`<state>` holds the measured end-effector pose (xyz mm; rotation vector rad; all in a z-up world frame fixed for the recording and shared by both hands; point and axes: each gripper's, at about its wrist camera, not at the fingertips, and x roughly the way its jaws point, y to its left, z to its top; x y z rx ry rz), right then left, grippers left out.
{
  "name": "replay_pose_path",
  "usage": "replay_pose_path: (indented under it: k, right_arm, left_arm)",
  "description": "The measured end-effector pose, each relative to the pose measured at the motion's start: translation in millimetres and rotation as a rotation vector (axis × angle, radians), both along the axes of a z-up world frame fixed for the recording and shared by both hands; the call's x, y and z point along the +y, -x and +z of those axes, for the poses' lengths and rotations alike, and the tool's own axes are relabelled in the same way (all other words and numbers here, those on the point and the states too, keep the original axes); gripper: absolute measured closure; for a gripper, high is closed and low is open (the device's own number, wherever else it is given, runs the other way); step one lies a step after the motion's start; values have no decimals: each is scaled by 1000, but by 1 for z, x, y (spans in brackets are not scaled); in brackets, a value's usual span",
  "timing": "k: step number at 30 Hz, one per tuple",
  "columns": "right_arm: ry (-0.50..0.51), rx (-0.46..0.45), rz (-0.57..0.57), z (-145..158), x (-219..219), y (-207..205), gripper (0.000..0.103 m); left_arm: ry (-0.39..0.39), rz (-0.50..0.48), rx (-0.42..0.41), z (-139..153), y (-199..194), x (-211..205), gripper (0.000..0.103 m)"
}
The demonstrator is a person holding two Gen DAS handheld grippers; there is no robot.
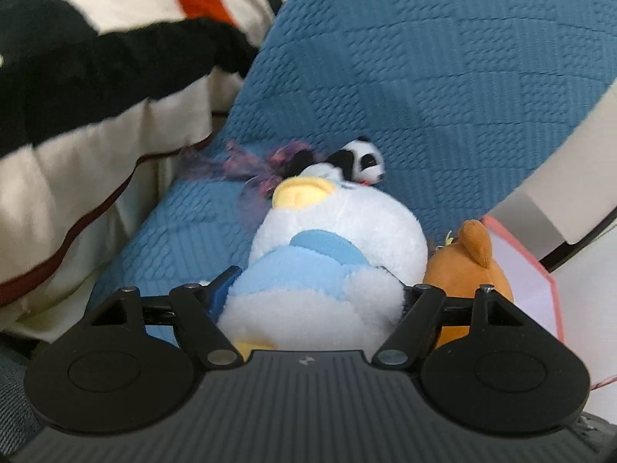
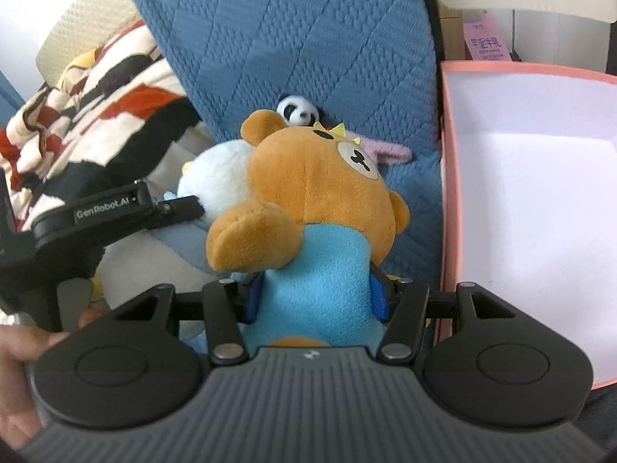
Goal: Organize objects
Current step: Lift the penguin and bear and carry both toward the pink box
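The left gripper (image 1: 308,289) is pinched on a white and pale-blue penguin plush (image 1: 331,254), its blue pads pressed into the toy's fluffy sides at 9 and 3 o'clock of the body. The penguin's yellow beak points away from the camera, toward 12 o'clock. Just beyond its head, touching the crown, lies a small panda plush (image 1: 354,164) against the quilted blue cushion (image 1: 443,77), with a purple gauzy ribbon (image 1: 250,166) at the panda's 9 o'clock. At the penguin's 3 o'clock, pressed against it, shows the ear and head of an orange bear plush (image 1: 474,266).

The right gripper (image 2: 314,297) is clamped on that bear plush (image 2: 316,193) at its light-blue torso, the blue pads squeezing in from both sides. The bear's face is turned up toward 1 o'clock, one arm stuck out toward 9 o'clock. In this view the penguin plush (image 2: 219,181) sits at the bear's 9 o'clock, with the left gripper (image 2: 181,206) reaching in on it from 8 o'clock. The panda plush (image 2: 297,110) peeks above the bear's ear at 12 o'clock. A pink-rimmed box (image 2: 447,193) with a white interior stands open at the bear's 3 o'clock, just beside it. A striped red, black and cream blanket (image 2: 96,115) is heaped at 10 o'clock
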<state>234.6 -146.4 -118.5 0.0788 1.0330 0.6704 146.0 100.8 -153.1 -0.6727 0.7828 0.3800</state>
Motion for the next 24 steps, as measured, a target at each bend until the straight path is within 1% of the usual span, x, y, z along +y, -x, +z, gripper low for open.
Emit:
replay_pose_path:
  k: [5,8,16,21,24]
  right_arm:
    - [-22,-31,-13,27,-13,-14,47]
    - [-32,-51,-25,42,-24,-22,46]
    - [-44,-91,-65,73,-55,-42,46]
    - [-41,-115,-102,86,-82,-52,46]
    - [-40,-138,-131,93,-104,-57,46]
  left_arm:
    - [-22,-5,-30,26,-11,-10,28]
    - [-20,-10,-49,41,-17,-14,28]
    - [-27,-33,-124,85,-37,-32,30]
    - [-41,-72,-181,115,-54,-59,30]
    - [-41,-97,-210,127,-68,-79,30]
